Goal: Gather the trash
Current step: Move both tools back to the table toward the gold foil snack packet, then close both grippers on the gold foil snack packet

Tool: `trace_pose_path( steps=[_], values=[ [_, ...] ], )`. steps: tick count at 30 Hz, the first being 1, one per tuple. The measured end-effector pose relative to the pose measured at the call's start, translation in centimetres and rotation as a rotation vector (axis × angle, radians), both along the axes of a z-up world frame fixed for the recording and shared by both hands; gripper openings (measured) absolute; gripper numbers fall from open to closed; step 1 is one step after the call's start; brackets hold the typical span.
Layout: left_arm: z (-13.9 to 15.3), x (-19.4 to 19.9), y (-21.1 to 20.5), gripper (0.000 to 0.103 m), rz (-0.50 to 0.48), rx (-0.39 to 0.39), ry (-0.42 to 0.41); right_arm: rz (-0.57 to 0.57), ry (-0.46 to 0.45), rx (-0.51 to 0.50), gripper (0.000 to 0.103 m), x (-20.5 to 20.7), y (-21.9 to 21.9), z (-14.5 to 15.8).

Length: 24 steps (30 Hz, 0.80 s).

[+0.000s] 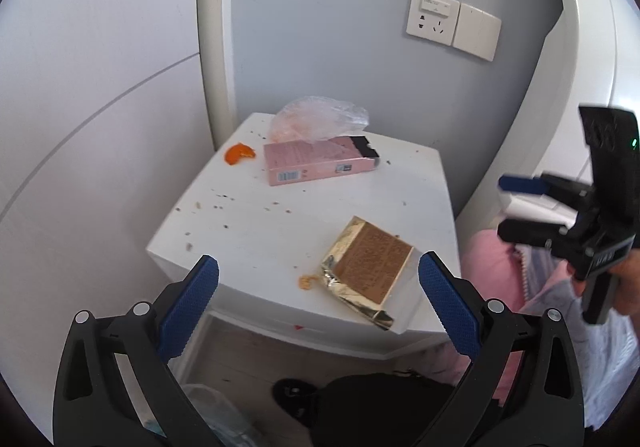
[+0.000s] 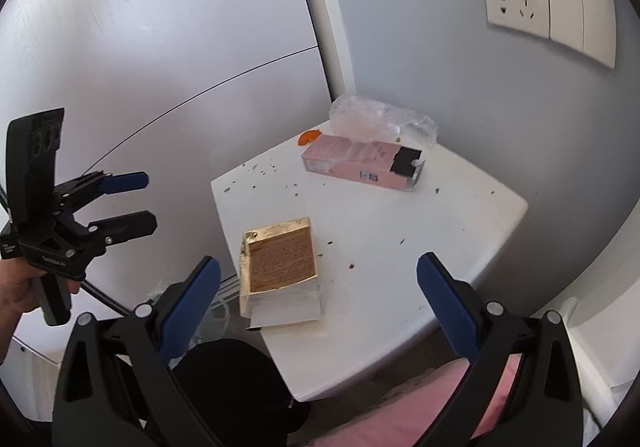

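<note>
On the small white table (image 1: 256, 231) (image 2: 380, 247) lie a gold and brown box (image 1: 366, 265) (image 2: 280, 267) at the near edge, a pink carton (image 1: 320, 163) (image 2: 360, 163) farther back, a clear plastic bag (image 1: 320, 119) (image 2: 376, 117) behind it, and an orange peel (image 1: 239, 153) (image 2: 310, 136) at the far corner. My left gripper (image 1: 319, 279) (image 2: 138, 203) is open and empty, hovering before the gold box. My right gripper (image 2: 319, 279) (image 1: 510, 207) is open and empty above the table's near side.
Crumbs are scattered over the tabletop. A wall socket and switch (image 1: 452, 23) (image 2: 548, 7) sit on the blue wall behind. A white bed frame (image 1: 580, 47) and pink bedding (image 1: 496, 267) lie right of the table. A clear bin (image 1: 216, 415) stands on the floor below.
</note>
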State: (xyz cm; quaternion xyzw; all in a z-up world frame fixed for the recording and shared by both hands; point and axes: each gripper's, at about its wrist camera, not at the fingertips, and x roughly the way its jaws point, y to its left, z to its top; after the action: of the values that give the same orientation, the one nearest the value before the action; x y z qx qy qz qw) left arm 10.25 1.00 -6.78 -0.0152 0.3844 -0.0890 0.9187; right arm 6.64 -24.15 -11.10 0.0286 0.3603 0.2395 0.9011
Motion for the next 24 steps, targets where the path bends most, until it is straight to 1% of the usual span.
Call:
trace_pose_path(
  steps=[2, 4, 5, 6, 7, 8, 11, 19, 24],
  values=[
    [-0.5, 0.4, 0.3, 0.097, -0.012, -0.053, 0.007, 0.011, 0.044, 0.054, 0.096, 0.4, -0.2, -0.9],
    [-1.1, 0.7, 0.7, 0.097, -0.016, -0.09, 0.017, 0.016, 0.096, 0.118, 0.096, 1.0, -0.6, -1.9],
    [-1.5, 1.0, 0.8, 0.097, -0.022, -0.111, 0.025, 0.016, 0.096, 0.118, 0.096, 1.0, -0.6, -1.9],
    [-1.8, 1.2, 0.9, 0.097, -0.027, -0.128, 0.032, 0.019, 0.118, 0.147, 0.096, 1.2, -0.7, -2.4],
    [-2.3, 1.4, 1.0, 0.097, -0.034, -0.149, 0.043, 0.033, 0.161, 0.2, 0.096, 1.7, -0.9, -3.3],
    [-2.7, 1.6, 1.1, 0.097, -0.038, -0.162, 0.052, 0.033, 0.161, 0.2, 0.096, 1.7, -0.9, -3.3],
    [-4.0, 2.4, 1.2, 0.097, -0.058, -0.2, 0.07, 0.054, 0.201, 0.256, 0.096, 2.2, -0.8, -4.5],
    [-6.7, 4.1, 0.8, 0.097, -0.137, -0.261, 0.111, 0.095, 0.245, 0.294, 0.096, 3.3, -0.2, -6.6],
    [-8.3, 5.4, 1.0, 0.097, -0.154, -0.302, 0.14, 0.102, 0.278, 0.313, 0.096, 4.2, 0.3, -7.8]
  ],
)
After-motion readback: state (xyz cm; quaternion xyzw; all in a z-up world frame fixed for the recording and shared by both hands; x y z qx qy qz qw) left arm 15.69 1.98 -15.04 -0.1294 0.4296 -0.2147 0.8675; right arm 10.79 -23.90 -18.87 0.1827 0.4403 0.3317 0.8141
